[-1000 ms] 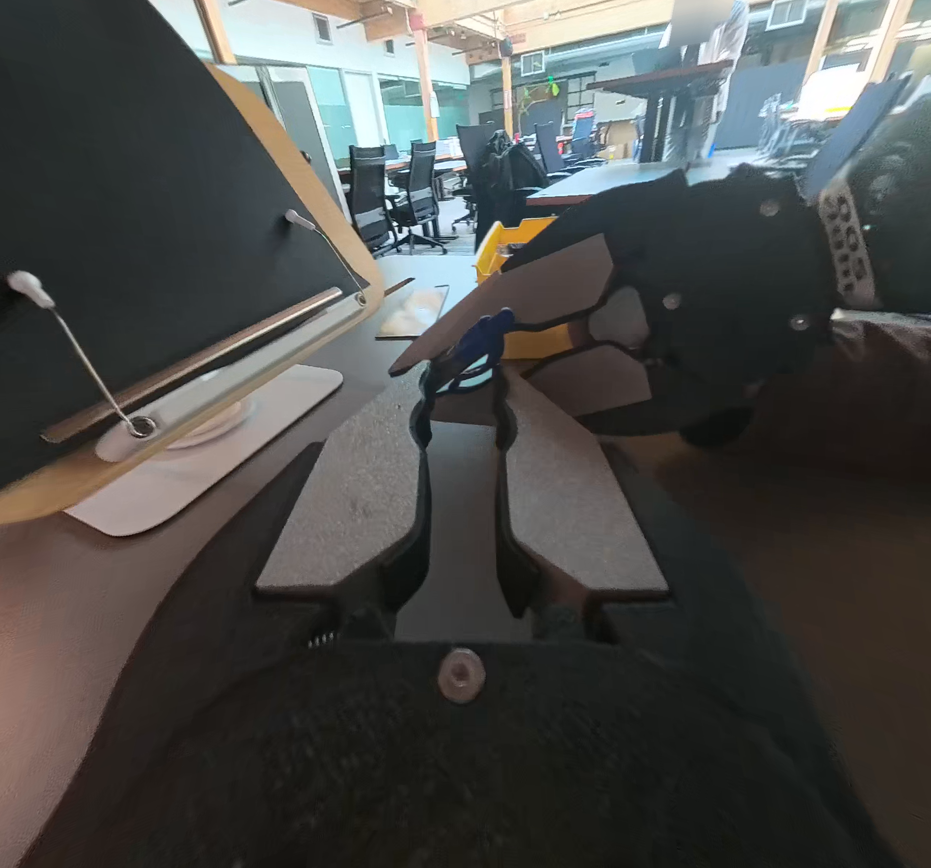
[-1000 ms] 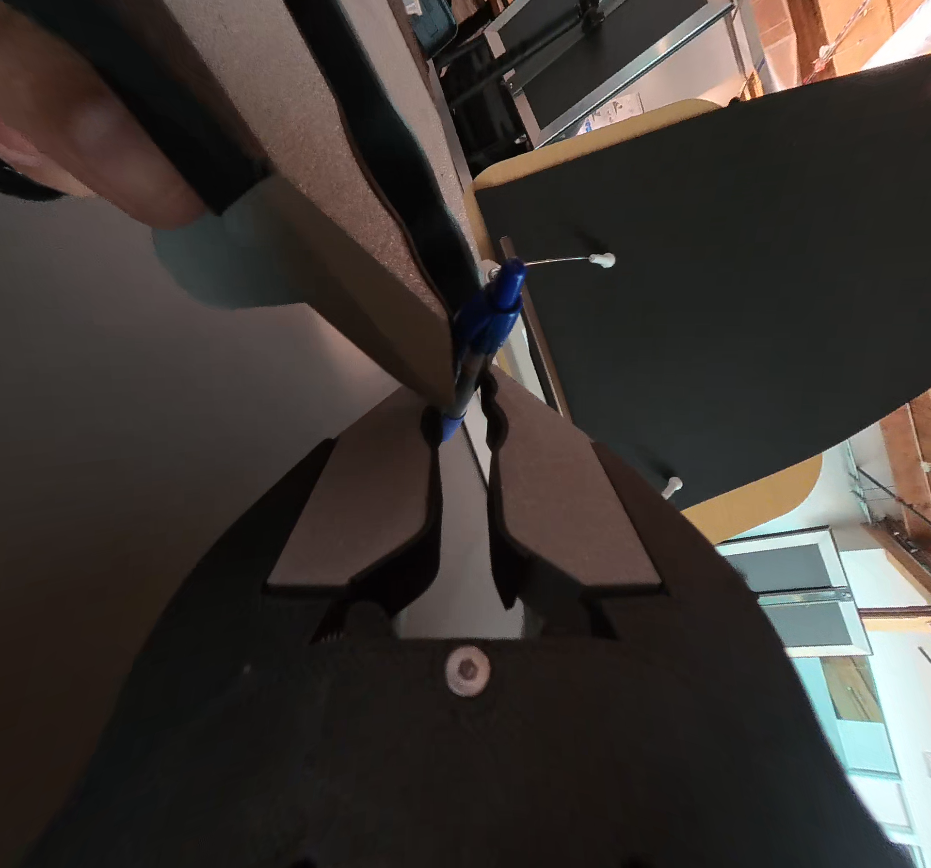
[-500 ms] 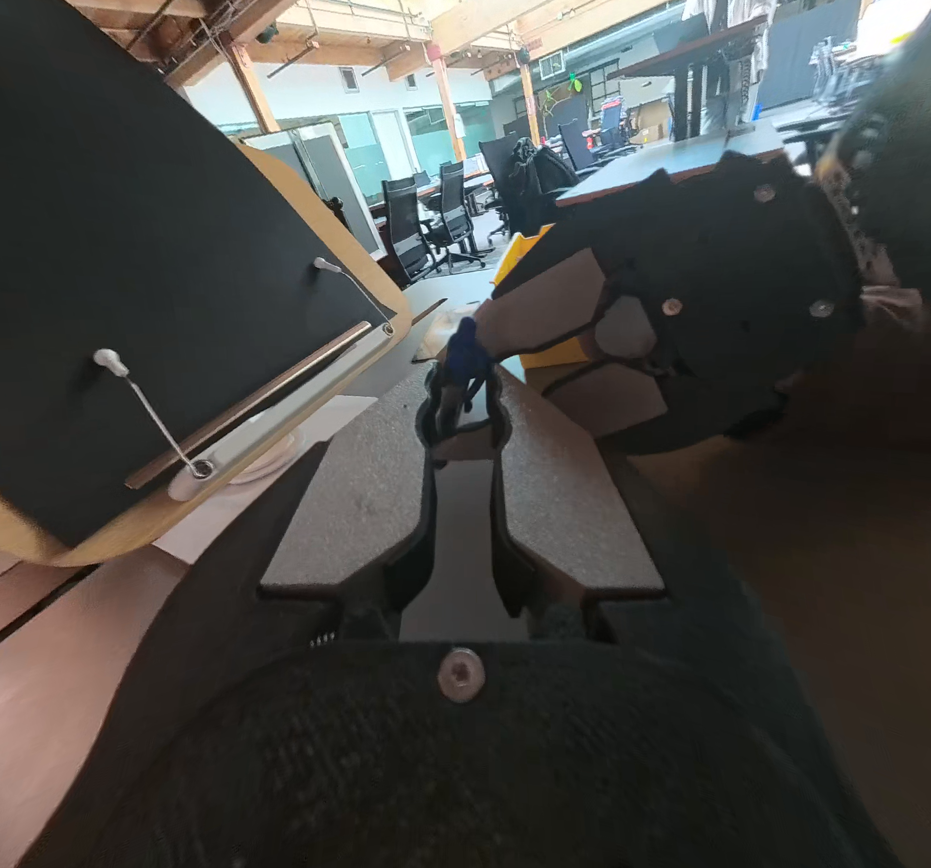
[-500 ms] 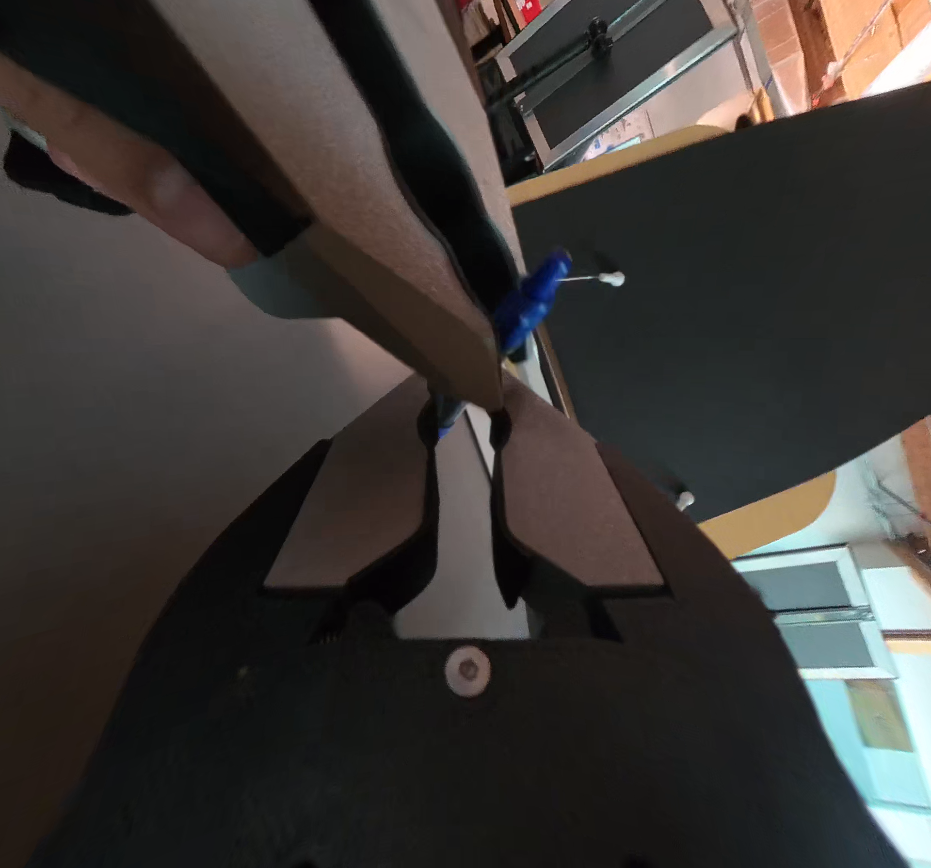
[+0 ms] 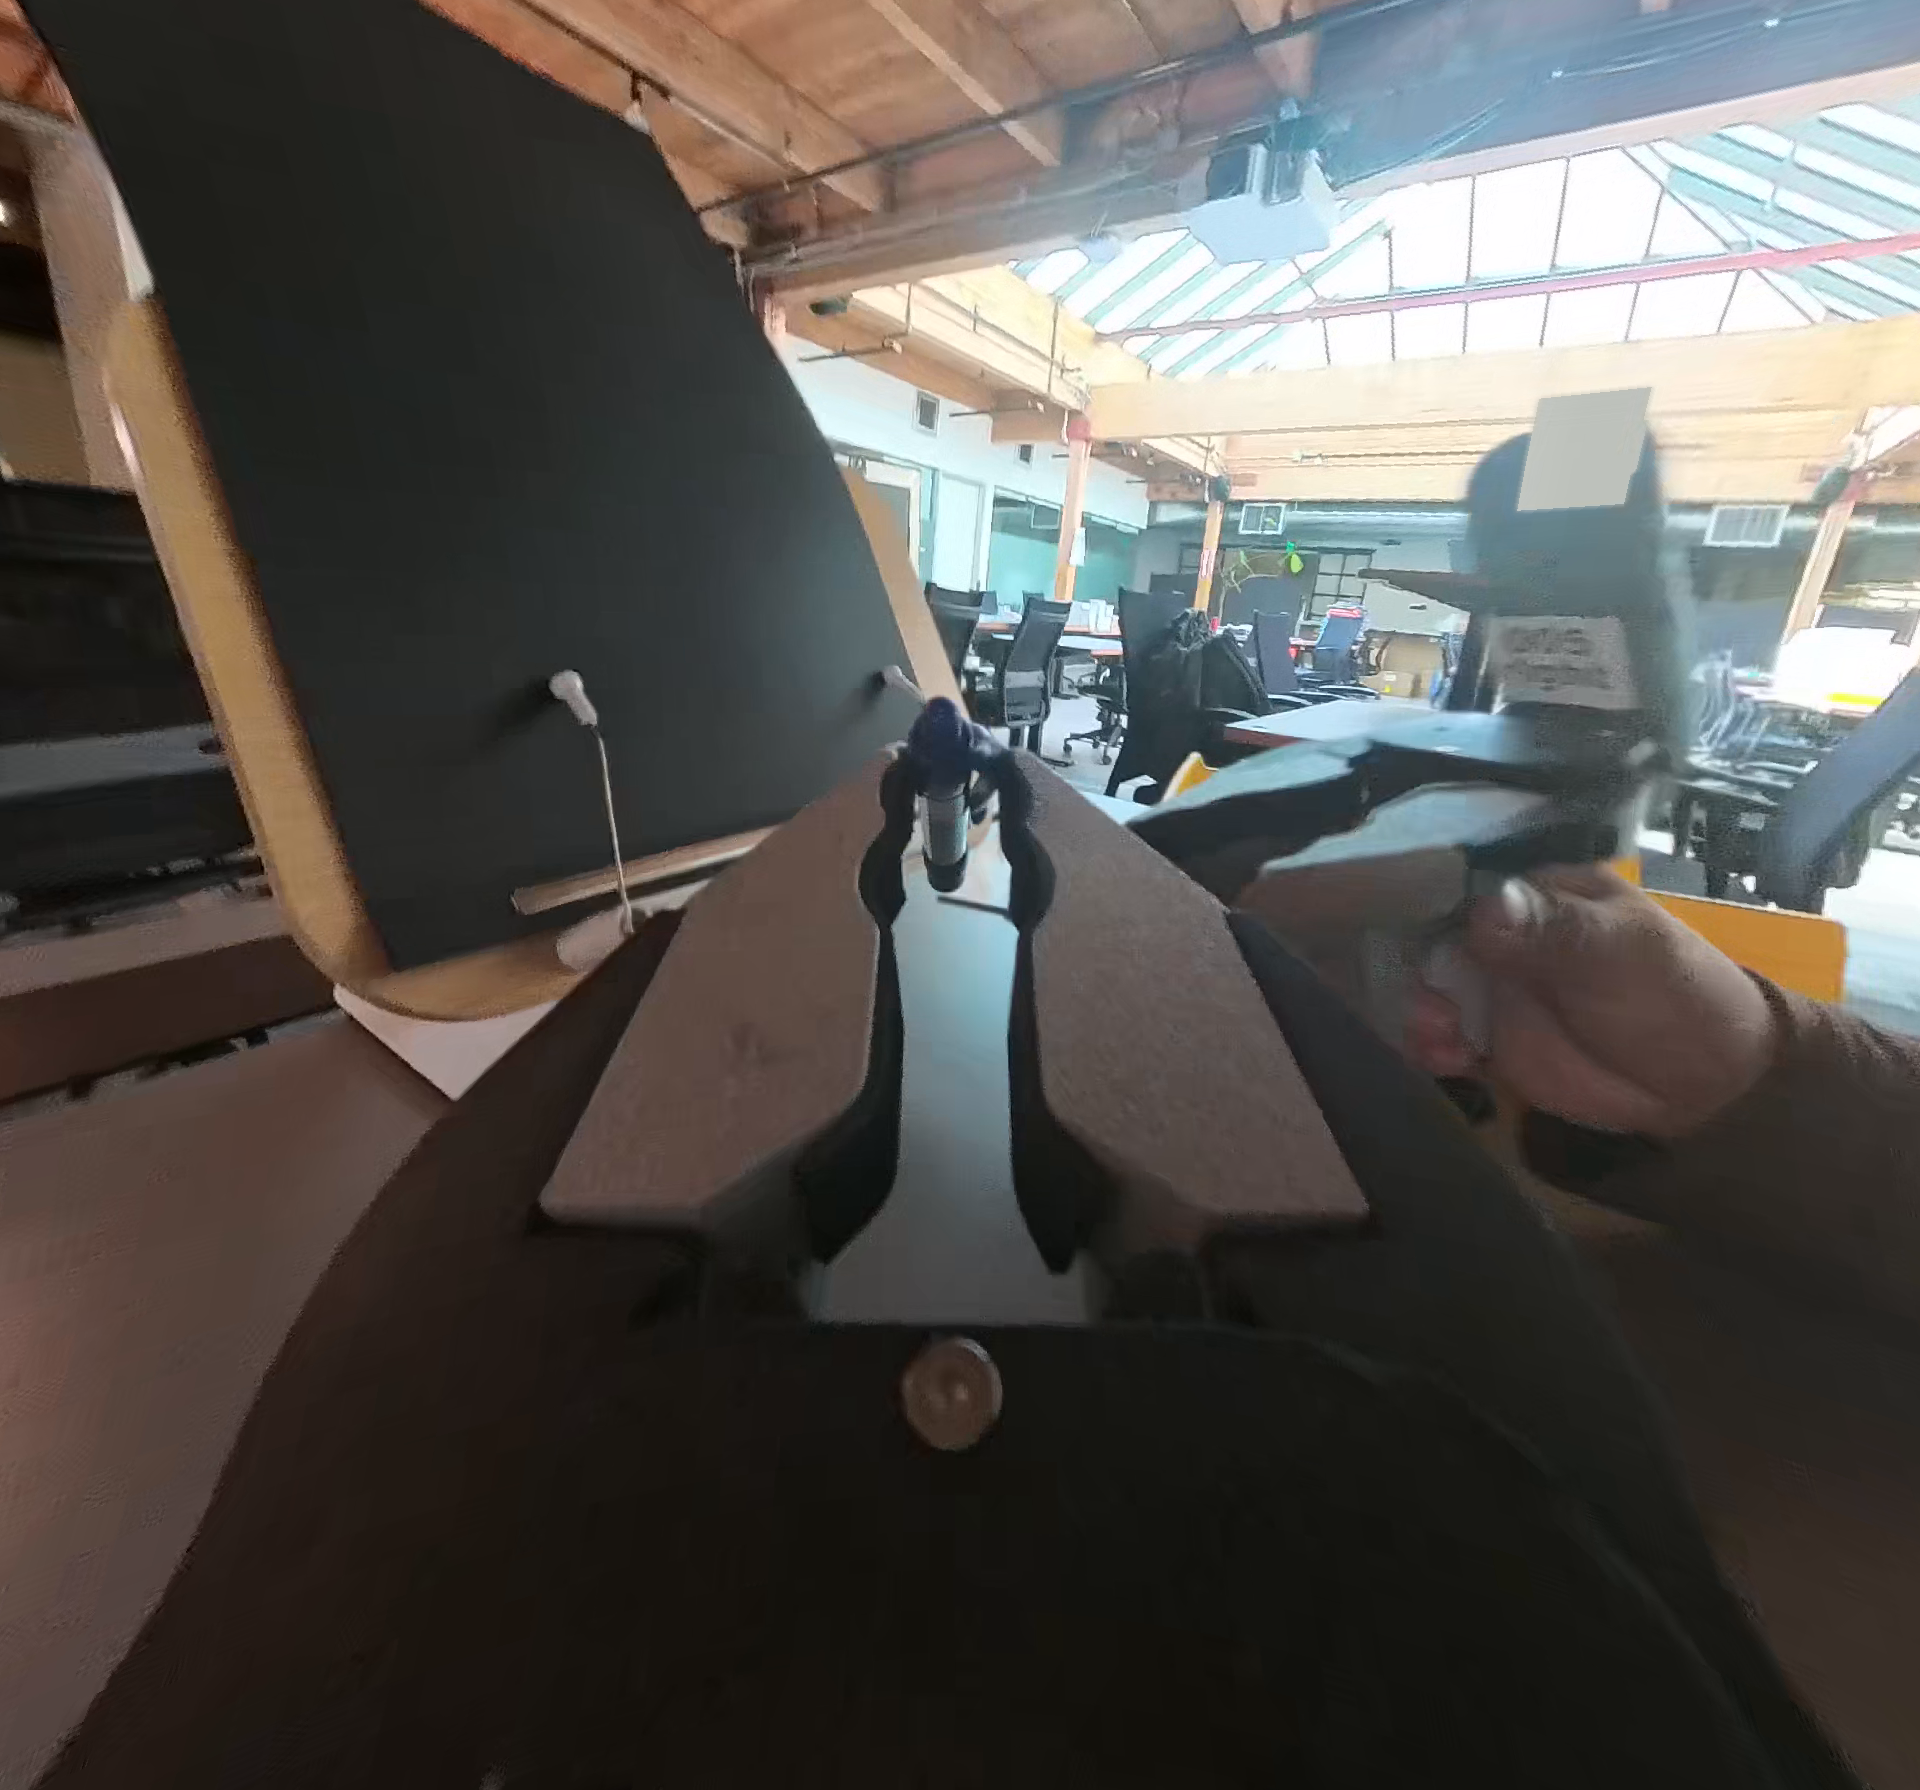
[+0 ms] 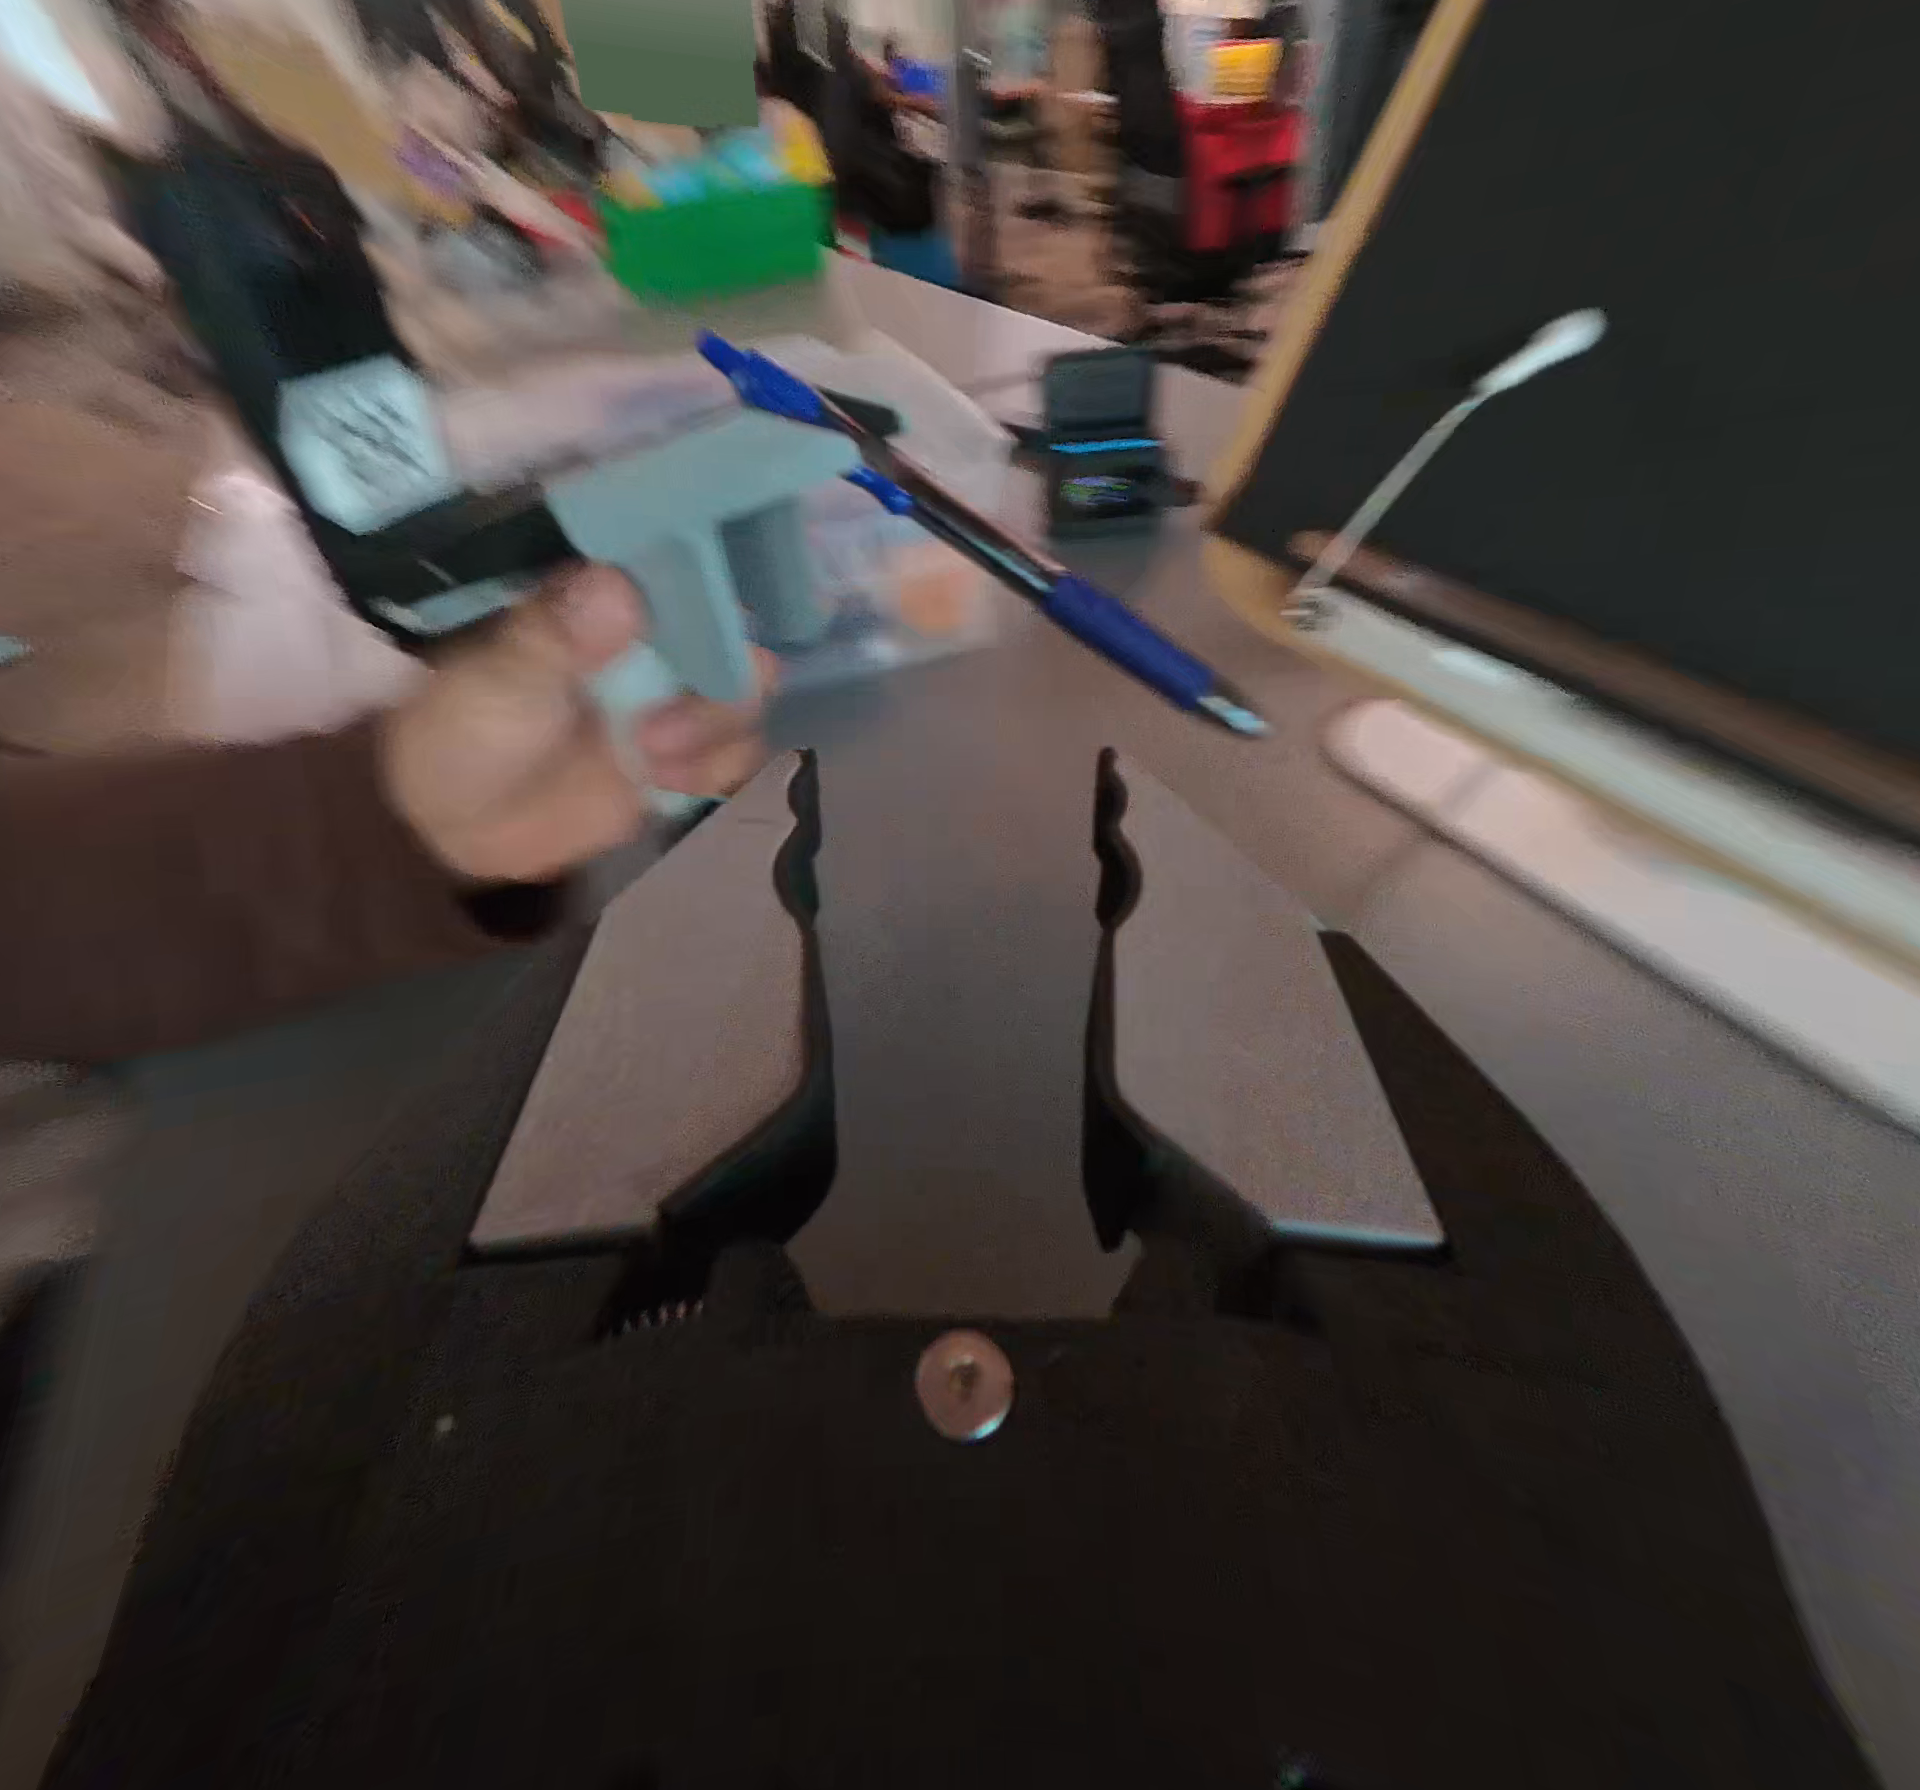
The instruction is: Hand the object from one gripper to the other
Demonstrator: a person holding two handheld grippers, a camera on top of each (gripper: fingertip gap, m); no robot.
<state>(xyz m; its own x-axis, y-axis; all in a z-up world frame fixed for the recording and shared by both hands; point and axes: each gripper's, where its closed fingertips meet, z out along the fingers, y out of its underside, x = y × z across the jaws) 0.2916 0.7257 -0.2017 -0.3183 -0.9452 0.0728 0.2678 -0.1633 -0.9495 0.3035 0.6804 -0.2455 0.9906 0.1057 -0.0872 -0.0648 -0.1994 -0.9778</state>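
A blue pen (image 5: 940, 805) is held at the tips of my left gripper (image 5: 945, 784), which is shut on it; the pen points almost straight at the camera. In the right wrist view the pen (image 6: 1039, 577) slants down to the right, above the table, held by the blurred left gripper (image 6: 821, 431) in a hand. My right gripper (image 6: 956, 784) is open and empty, just below and short of the pen. It also shows in the left wrist view (image 5: 1351, 805), off to the right, apart from the pen.
A black book stand with a wooden rim (image 5: 468, 493) stands to the left, on the right in the right wrist view (image 6: 1662, 234). A yellow bin (image 5: 1745, 940) is behind the right gripper. A green bin (image 6: 717, 239) and a small black device (image 6: 1101, 452) are farther off on the table (image 6: 956, 701).
Both grippers were on the pen. The right gripper has opened, let go and drawn back. The left gripper has swung up with the pen.
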